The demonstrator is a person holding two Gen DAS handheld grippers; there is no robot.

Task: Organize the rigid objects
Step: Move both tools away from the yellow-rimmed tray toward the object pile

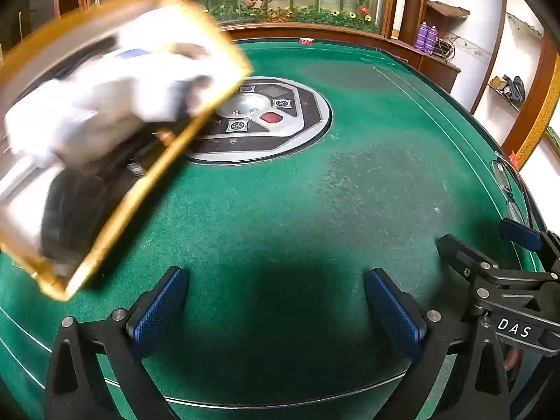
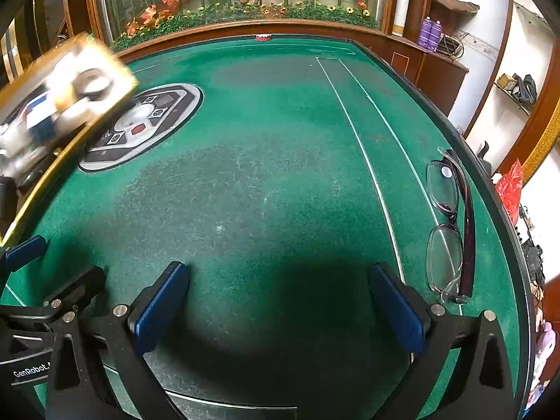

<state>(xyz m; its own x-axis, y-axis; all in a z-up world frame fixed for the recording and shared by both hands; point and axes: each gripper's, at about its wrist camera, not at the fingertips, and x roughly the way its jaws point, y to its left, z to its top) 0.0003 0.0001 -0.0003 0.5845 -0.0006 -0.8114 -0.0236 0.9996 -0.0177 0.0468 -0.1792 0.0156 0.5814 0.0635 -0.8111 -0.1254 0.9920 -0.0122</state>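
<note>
A gold-rimmed box holding white and dark objects is blurred at the left of the left wrist view; it looks tilted, with its low end at the felt. It also shows at the upper left of the right wrist view. A pair of dark-framed glasses lies folded on the green table near its right edge. My left gripper is open and empty over bare felt. My right gripper is open and empty, left of the glasses. Each gripper shows at the edge of the other's view.
The green felt table has a round control panel at its centre and white lines near the right side. A wooden ledge with artificial flowers runs behind it. Shelves with clutter stand at the right.
</note>
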